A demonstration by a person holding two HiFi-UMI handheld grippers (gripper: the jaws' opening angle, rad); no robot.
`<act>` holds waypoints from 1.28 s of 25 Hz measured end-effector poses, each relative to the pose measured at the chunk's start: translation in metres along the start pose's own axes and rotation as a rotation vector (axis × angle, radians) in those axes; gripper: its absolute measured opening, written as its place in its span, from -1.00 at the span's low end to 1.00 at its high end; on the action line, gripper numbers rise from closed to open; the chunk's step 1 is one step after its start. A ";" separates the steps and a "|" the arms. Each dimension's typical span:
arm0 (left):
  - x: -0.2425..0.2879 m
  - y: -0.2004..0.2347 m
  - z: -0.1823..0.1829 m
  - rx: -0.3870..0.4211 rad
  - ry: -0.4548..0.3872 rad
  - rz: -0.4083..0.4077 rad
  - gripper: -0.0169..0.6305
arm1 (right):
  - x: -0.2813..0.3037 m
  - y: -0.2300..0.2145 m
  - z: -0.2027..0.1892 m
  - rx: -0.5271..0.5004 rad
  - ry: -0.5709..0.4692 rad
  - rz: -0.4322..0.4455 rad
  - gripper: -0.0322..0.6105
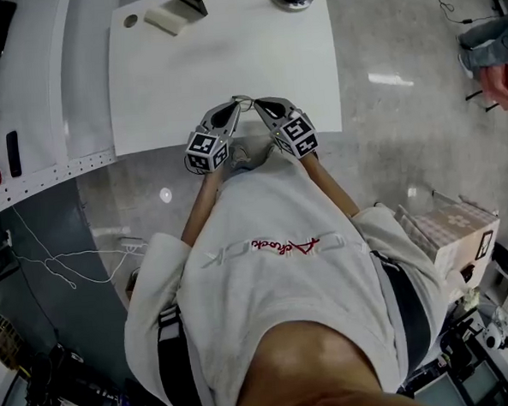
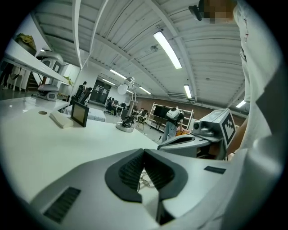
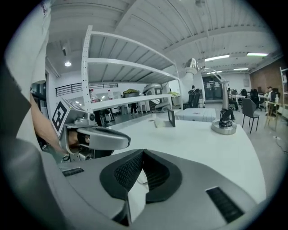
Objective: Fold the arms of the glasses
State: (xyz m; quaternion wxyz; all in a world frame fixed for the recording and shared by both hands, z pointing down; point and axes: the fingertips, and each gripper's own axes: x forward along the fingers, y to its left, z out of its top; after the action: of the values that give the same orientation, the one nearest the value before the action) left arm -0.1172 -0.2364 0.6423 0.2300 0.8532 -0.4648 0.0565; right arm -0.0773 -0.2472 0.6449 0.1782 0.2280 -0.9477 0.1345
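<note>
Step in hand (judged): fold one temple while the frame is held fixed.

- Left gripper (image 2: 144, 152): use it as the anchor. Clamp only hard enough to stop the thin wire from twisting, and don't lift or roll it.
- Glasses (image 1: 242, 97): they sit centre frame in the head view, at the near edge of the white table (image 1: 228, 53), exactly where the two tool tips meet. The frame is fine wire and likely springy. Swing the temple about its hinge in a flat arc toward the lenses, with no sideways pull. The hinge is too small to make out, so feel for it.
- Right gripper (image 3: 143, 152): use it as the mover. Make a short, slow sweep inward and stop as soon as you feel resistance.

Tool state
- Left: the pads are pressed together at the tips. In the left gripper view a thin wire runs up into the seam, so it looks pinched on the glasses.
- Right: the pads are pressed together too. A faint thin line shows in the gap below the seam, which I judge to be the frame, less certainly.

Pose
- In the head view the two tools form a narrow V, noses almost touching and marker cubes splayed outward toward you.
- Your bare forearms converge from under the shirt, lower centre.
- Both tools sit low over the table edge, close to level.
</note>
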 end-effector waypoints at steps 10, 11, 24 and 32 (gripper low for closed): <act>-0.005 -0.017 0.049 0.083 -0.114 -0.063 -0.91 | -0.041 -0.003 0.066 -0.048 -0.236 -0.137 -0.85; -0.006 -0.018 0.054 0.091 -0.125 -0.067 -0.91 | -0.044 -0.003 0.070 -0.050 -0.250 -0.146 -0.85; -0.035 -0.040 0.047 0.101 -0.163 -0.129 -0.91 | -0.065 0.022 0.071 -0.037 -0.285 -0.219 -0.85; -0.049 -0.053 0.049 0.123 -0.193 -0.088 -0.91 | -0.092 0.034 0.074 -0.021 -0.355 -0.172 -0.85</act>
State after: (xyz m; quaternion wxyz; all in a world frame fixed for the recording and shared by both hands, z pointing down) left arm -0.1071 -0.1964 0.5654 0.1336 0.8867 -0.4426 -0.0073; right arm -0.0374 -0.2072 0.5360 0.0217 0.3263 -0.9427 0.0663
